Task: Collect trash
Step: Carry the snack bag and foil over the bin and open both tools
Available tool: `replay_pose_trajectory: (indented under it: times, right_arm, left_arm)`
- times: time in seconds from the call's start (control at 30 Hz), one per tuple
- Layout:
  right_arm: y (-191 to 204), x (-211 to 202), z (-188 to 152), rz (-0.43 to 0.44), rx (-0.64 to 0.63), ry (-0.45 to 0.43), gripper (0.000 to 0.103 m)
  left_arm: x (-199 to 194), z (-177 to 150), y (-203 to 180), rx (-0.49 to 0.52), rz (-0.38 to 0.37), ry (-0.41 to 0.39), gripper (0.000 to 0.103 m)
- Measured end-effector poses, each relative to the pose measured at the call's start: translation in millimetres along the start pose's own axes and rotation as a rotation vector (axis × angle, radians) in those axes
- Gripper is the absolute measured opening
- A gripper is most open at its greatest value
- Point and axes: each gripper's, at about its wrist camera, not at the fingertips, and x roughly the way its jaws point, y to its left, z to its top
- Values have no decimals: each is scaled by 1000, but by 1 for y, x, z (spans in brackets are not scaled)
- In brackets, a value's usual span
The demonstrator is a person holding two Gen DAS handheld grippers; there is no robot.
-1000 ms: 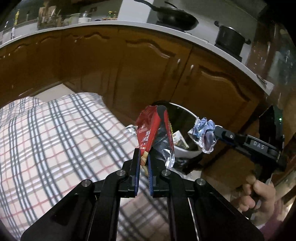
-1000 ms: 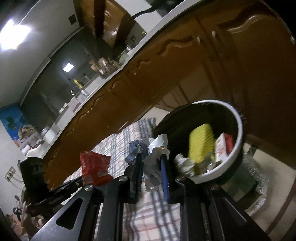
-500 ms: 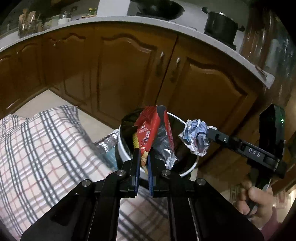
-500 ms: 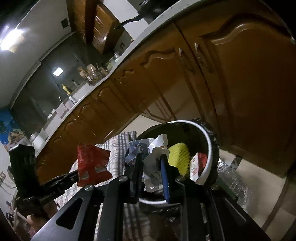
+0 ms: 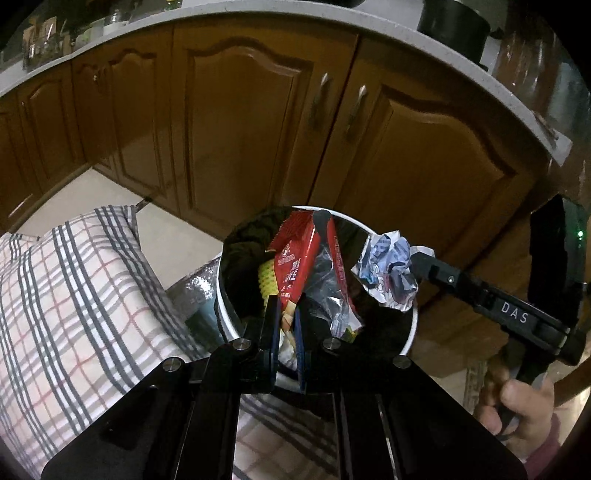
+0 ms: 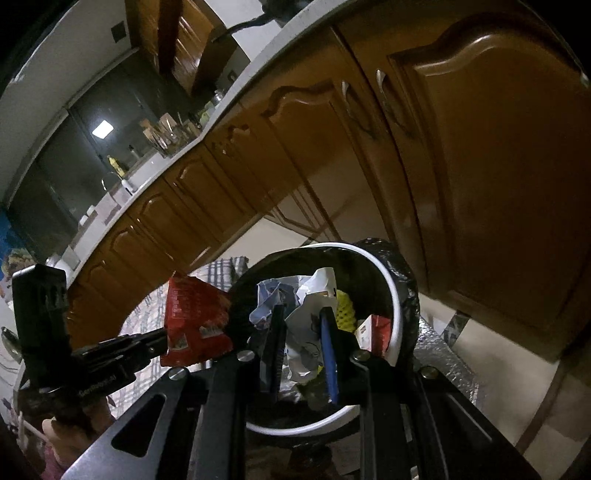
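Both grippers have moved over the white bin (image 5: pixel 410 334): left gripper (image 5: pixel 286 314) clamps a red snack wrapper (image 5: pixel 295 262), right gripper (image 6: pixel 301 317) clamps crumpled paper (image 6: pixel 306 325), above its open mouth

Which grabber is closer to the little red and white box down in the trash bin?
Right. The right gripper with its crumpled paper hangs just beside the box; the left gripper sits outside the bin's rim.

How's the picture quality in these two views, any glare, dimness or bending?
Left wrist view: dim and warm, countertop bowed by fisheye, glare on the cabinet door. Right wrist view: tilted, a bright ceiling light, sheen on the cabinet, dark corners.
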Motion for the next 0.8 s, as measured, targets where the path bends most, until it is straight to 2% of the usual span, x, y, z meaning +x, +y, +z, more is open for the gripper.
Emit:
replay_pose_trajectory:
  times: [0.4, 0.5, 0.57, 0.63, 0.7, 0.8]
  right_arm:
    - [-6, 15, 5, -20, -7, 43, 19]
    - [-8, 17, 7, -24, -2, 48, 25]
    - [-11, 18, 8, -15, 13, 54, 33]
    - [-12, 18, 7, -10, 21, 51, 43]
    - [-12, 15, 6, 4, 26, 48, 46]
    - [-12, 12, 2, 21, 35, 41, 48]
  left_arm:
    - [22, 8, -3, -5, 17, 36, 8]
    - [30, 8, -1, -11, 29, 60, 17]
    - [32, 8, -1, -18, 26, 70, 21]
    - [32, 6, -1, -27, 17, 70, 38]
    - [29, 4, -2, -24, 19, 57, 46]
    - [21, -2, -4, -13, 32, 33, 46]
